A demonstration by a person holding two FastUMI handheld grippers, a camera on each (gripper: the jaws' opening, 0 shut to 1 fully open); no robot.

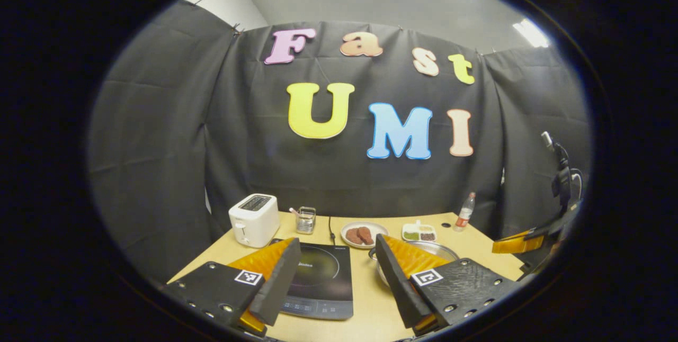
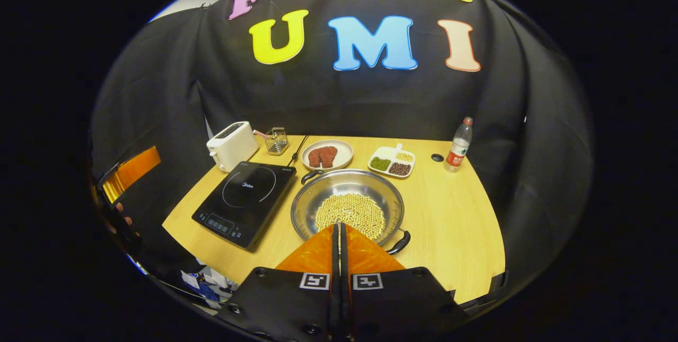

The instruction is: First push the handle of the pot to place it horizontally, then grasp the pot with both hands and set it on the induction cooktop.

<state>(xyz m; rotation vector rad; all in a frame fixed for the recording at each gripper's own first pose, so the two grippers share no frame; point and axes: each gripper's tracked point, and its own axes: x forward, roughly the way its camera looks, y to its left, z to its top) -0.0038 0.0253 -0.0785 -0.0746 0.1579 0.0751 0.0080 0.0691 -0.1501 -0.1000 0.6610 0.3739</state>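
Observation:
A steel pot (image 2: 347,204) with pale beans in it stands on the wooden table, just right of the black induction cooktop (image 2: 246,196). Its two dark handles lie on a diagonal, one at the far left (image 2: 312,175) and one at the near right (image 2: 400,241). My right gripper (image 2: 339,228) is shut with nothing between its fingers, its tips in front of the pot's near rim. My left gripper (image 1: 336,241) stands open above the near table edge, with the cooktop (image 1: 320,278) between its fingers and the pot (image 1: 442,249) partly hidden behind one finger.
Along the back of the table are a white toaster (image 2: 231,145), a wire holder (image 2: 276,141), a plate of meat (image 2: 327,155), a divided dish (image 2: 392,162) and a bottle (image 2: 458,146). A cable (image 2: 298,150) runs back from the cooktop. The other gripper (image 1: 516,244) shows at the right edge.

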